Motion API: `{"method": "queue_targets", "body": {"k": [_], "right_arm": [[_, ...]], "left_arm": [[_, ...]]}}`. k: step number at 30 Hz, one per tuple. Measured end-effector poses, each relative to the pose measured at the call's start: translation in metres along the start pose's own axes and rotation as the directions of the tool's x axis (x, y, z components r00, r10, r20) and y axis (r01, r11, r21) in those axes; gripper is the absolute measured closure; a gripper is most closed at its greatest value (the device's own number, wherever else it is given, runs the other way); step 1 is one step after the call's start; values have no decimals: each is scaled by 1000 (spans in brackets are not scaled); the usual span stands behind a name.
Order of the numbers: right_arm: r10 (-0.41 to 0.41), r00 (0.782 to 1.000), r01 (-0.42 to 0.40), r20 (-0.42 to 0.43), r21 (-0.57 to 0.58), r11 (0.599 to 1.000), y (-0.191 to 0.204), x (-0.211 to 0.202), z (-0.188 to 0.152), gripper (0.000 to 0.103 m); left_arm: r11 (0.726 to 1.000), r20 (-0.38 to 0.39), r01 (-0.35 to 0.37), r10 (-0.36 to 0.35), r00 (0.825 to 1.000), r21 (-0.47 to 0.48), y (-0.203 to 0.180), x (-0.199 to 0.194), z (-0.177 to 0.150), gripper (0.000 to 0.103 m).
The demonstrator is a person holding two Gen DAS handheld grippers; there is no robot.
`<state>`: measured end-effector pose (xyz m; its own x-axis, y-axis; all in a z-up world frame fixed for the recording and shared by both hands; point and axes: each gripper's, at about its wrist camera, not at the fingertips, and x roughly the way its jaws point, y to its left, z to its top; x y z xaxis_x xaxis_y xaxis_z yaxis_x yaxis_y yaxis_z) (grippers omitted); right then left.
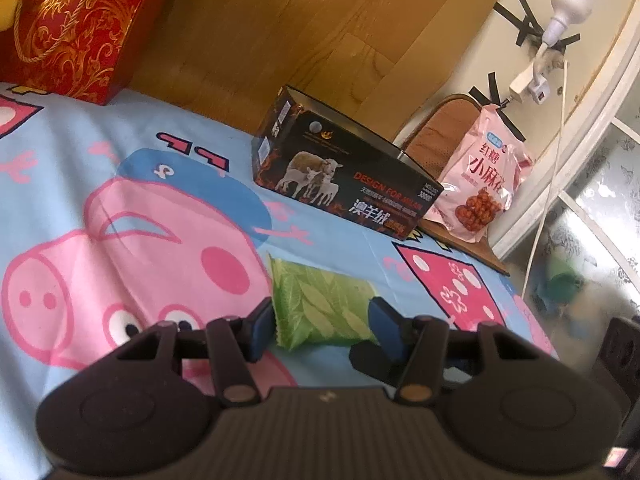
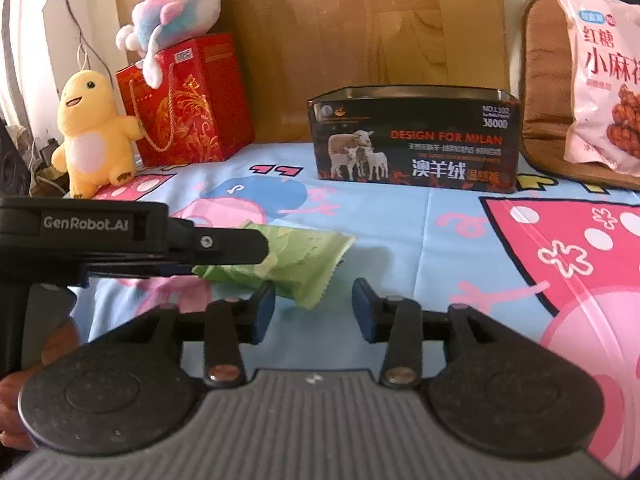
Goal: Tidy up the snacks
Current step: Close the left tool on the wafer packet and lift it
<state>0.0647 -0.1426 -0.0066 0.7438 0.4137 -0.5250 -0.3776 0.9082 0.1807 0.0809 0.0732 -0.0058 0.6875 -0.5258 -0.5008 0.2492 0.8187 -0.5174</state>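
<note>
A green leaf-print snack packet (image 1: 324, 308) lies on the cartoon bedsheet (image 1: 120, 184). My left gripper (image 1: 320, 320) is open with its blue pads on either side of the packet's near end. In the right wrist view the packet (image 2: 296, 264) lies just ahead, with the left gripper reaching over it from the left. My right gripper (image 2: 314, 308) is open and empty, just short of the packet. An open black tin box (image 1: 340, 164) with a sheep picture stands beyond; it also shows in the right wrist view (image 2: 416, 140). A pink snack bag (image 1: 480, 176) leans at the right (image 2: 604, 80).
A red gift box (image 2: 188, 100) with a pastel plush (image 2: 176, 8) on top stands at the back left, beside a yellow plush toy (image 2: 92, 136). A wooden headboard (image 2: 360, 40) runs behind. A brown cushion (image 2: 544, 80) sits behind the pink bag. A lamp (image 1: 568, 4) and cord hang on the right wall.
</note>
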Motion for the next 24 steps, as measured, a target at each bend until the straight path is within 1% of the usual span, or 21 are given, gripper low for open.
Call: {"method": "queue_targets", "body": {"k": [4,7,9,14,24], "right_arm": [[10,1000,-10,-2,-1,1000,-1,0,0,52],[13,1000,-13,-3,-7,1000,0,0,0,49],[22,1000,-22,-6,-13,1000,1,1,1,44],[33,999,-33,-11,-29,999,3,2,0,38],[35,999,-35,-12,-35,999,4,2,0,37]], "left_arm": [[1000,-8,11,-11,1000,-25,4,1,1,52],[1000,-9,10,-11,1000,-23,4,1,1,52],[1000,-10,10,-10,1000,-21,4,1,1,52],[1000,-10,12,-12,1000,-24,4,1,1,52],[1000,-10,12,-12,1000,-25,4,0,1,52]]}}
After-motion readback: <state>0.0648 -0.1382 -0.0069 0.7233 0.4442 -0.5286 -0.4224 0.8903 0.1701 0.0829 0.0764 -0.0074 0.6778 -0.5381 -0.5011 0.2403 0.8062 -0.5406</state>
